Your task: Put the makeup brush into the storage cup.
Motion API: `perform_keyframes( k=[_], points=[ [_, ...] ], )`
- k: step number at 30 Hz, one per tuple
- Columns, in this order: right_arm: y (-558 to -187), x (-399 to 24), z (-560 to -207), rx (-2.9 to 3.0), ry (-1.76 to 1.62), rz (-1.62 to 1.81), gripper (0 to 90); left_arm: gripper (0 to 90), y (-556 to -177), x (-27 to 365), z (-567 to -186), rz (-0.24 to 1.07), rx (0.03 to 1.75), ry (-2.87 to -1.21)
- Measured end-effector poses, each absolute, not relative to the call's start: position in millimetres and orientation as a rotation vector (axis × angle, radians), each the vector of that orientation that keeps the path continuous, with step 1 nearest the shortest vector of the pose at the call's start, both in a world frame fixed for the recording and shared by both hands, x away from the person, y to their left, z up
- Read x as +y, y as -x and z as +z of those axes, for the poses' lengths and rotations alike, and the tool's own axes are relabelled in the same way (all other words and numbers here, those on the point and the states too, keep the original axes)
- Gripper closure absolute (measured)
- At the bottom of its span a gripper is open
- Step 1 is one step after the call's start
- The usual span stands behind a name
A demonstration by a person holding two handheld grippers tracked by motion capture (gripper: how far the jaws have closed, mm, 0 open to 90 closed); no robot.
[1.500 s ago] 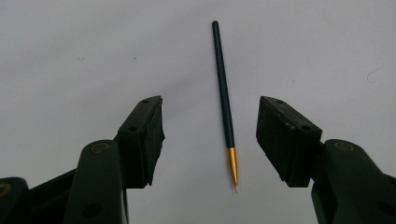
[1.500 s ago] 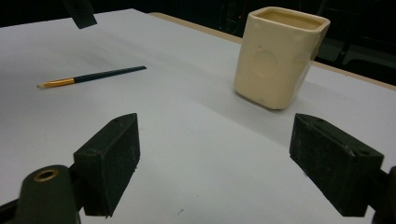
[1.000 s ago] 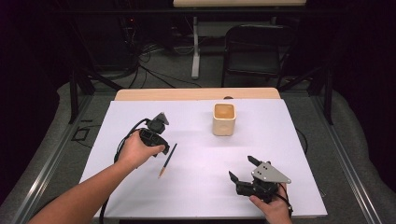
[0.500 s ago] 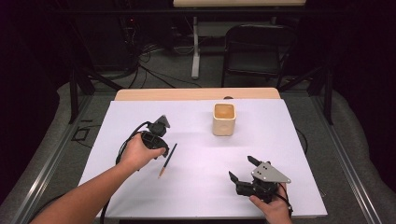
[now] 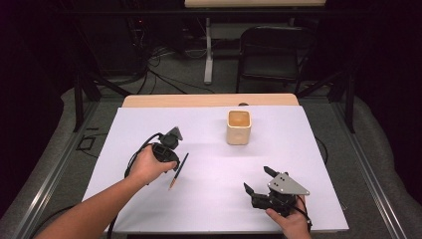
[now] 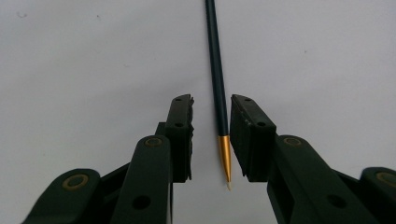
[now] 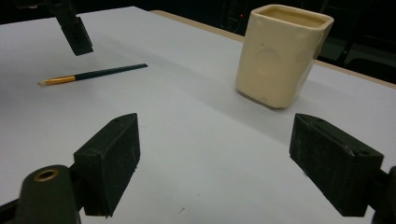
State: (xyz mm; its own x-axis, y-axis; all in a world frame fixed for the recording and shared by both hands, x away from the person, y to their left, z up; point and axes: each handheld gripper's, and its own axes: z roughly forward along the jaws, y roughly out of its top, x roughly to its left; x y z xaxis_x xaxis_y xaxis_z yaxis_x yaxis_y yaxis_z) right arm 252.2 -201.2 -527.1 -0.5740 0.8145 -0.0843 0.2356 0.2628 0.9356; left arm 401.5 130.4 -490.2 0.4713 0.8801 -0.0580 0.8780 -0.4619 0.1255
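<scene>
The jaws of the left gripper (image 6: 210, 135) have just been closing and now stand narrowly apart around the pencil (image 6: 215, 70), a sliver of table showing on either side of the shaft, so the pads (image 6: 180, 130) bracket it without pressing yet, as far as I can tell from the left gripper view. The pencil lies flat on the white table cover (image 5: 209, 199), to the near left of the cream cup (image 5: 238, 127) and well apart from it; its long axis runs straight down the gap between the jaws, gold-banded end and pale tip toward the gripper body, dark shaft pointing away. That alignment is what the pick turns on: I'd judge a little more closing will pinch it across its width near the gold band. The left gripper (image 5: 169, 144) is right over the pencil (image 5: 178, 170); the right gripper (image 5: 259, 180) rests on the table near the front edge, farther from it, its jaws spread wide and empty with the cup (image 7: 280, 56) ahead of them. The pencil is thin, smooth and round, likely to roll; the cup is a glossy, squarish, thick-walled ceramic with rounded corners; the cover looks matte and plain.
</scene>
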Motion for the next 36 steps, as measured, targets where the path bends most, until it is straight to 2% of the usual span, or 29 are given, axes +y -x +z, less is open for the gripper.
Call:
perform_keyframes(
  k=[26,36],
  points=[
    [-252.4,-201.0,-527.2,1.967,-0.940,1.309,15.9,69.3,-400.6,126.5,-501.1,-0.008,1.545,-2.602],
    [-252.3,-200.9,-527.2,1.968,-0.941,1.308,15.9,72.6,-399.7,123.2,-504.5,-0.010,1.547,-2.625]
  ],
)
